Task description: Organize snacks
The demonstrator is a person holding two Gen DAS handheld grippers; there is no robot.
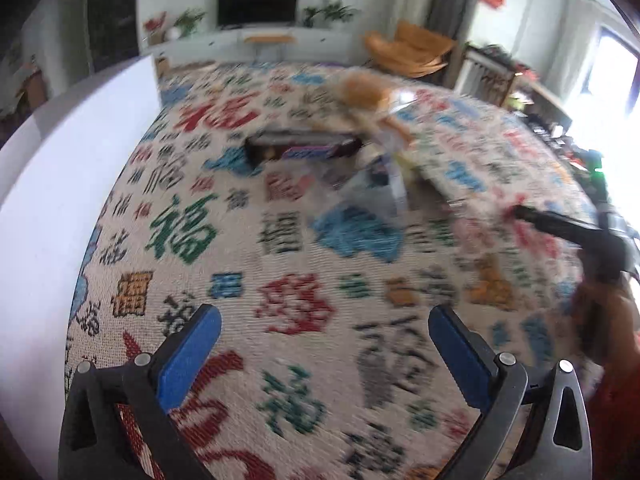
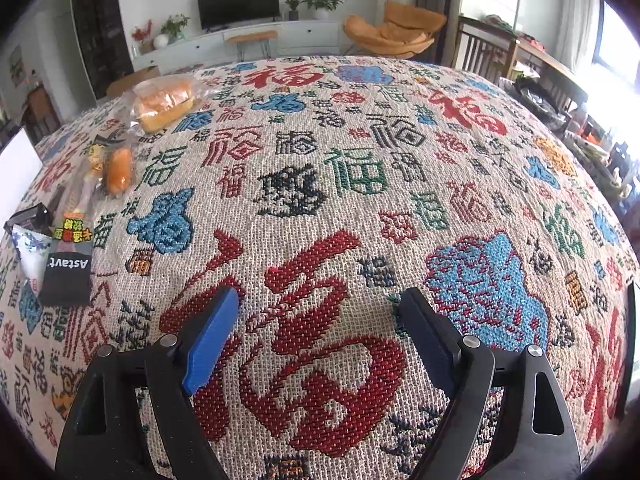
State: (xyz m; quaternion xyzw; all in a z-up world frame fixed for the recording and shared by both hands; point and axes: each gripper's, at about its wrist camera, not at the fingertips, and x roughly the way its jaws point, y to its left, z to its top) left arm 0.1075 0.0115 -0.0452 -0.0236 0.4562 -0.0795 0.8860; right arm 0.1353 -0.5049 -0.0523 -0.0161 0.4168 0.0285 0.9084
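The left gripper (image 1: 324, 336) was released, jaws spread wide above the patterned tablecloth (image 1: 288, 264), grasping nothing. The right gripper (image 2: 320, 316) was likewise released and empty over the cloth. Snacks lay toward the table's far left corner in the right wrist view: a bagged bread loaf (image 2: 164, 102), an orange-filled packet (image 2: 118, 168) and a black Astavt packet (image 2: 68, 272). The left view was blurred; a dark snack box (image 1: 304, 148) lay mid-table.
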